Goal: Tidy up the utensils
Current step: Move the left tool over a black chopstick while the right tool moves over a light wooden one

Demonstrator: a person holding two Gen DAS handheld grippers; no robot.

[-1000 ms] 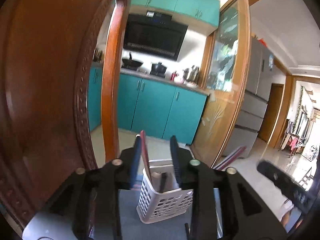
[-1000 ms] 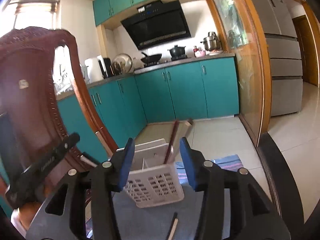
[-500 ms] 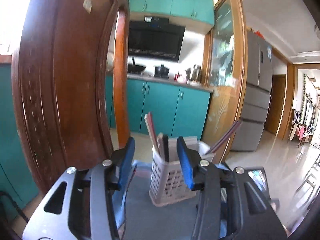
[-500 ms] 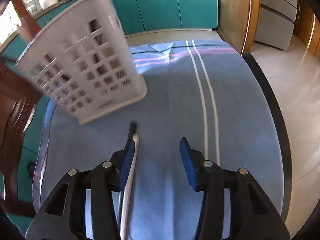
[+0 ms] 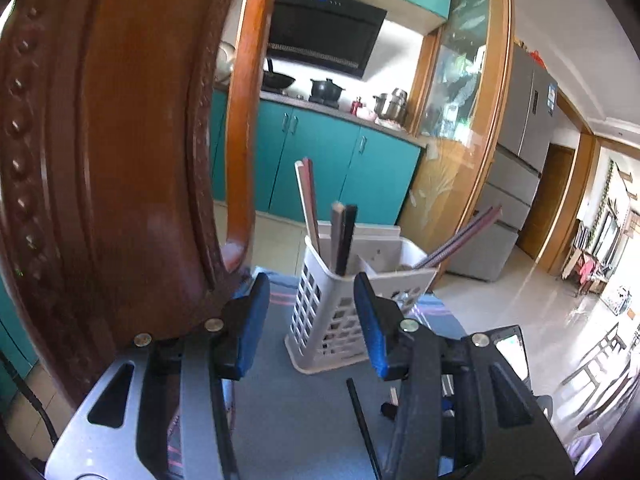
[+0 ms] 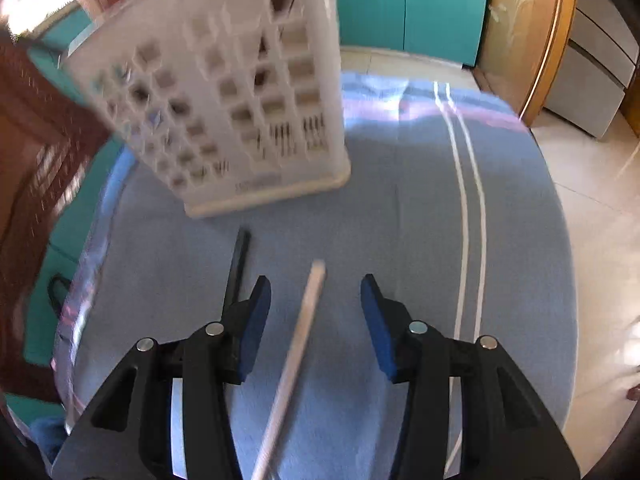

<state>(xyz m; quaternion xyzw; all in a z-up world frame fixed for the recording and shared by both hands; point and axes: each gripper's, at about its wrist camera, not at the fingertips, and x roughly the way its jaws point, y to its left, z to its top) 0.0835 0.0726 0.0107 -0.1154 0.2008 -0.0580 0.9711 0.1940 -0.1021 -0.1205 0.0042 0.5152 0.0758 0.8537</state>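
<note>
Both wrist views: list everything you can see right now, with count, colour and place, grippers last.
Utensil basket: one, white, perforated, standing on the cloth.
Chopsticks in basket: several, dark, brownish and pale, upright or leaning out to the right; exact count unclear.
Black chopstick: one, flat on the cloth, in front of the basket.
Pale chopstick: one, whitish, flat on the cloth, between the right jaws, not gripped.
Cloth: one, blue with white and pink stripes, covering the table.
Chair back: one, carved brown wood, left of the basket.
Kitchen cabinets: teal, behind.
Range hood: one, black, on the wall.
Fridge: one, grey, right.
Left gripper: black, blue pads, jaws open, facing the basket.
Right gripper: same colours, jaws open, pointing down at the cloth.
</note>
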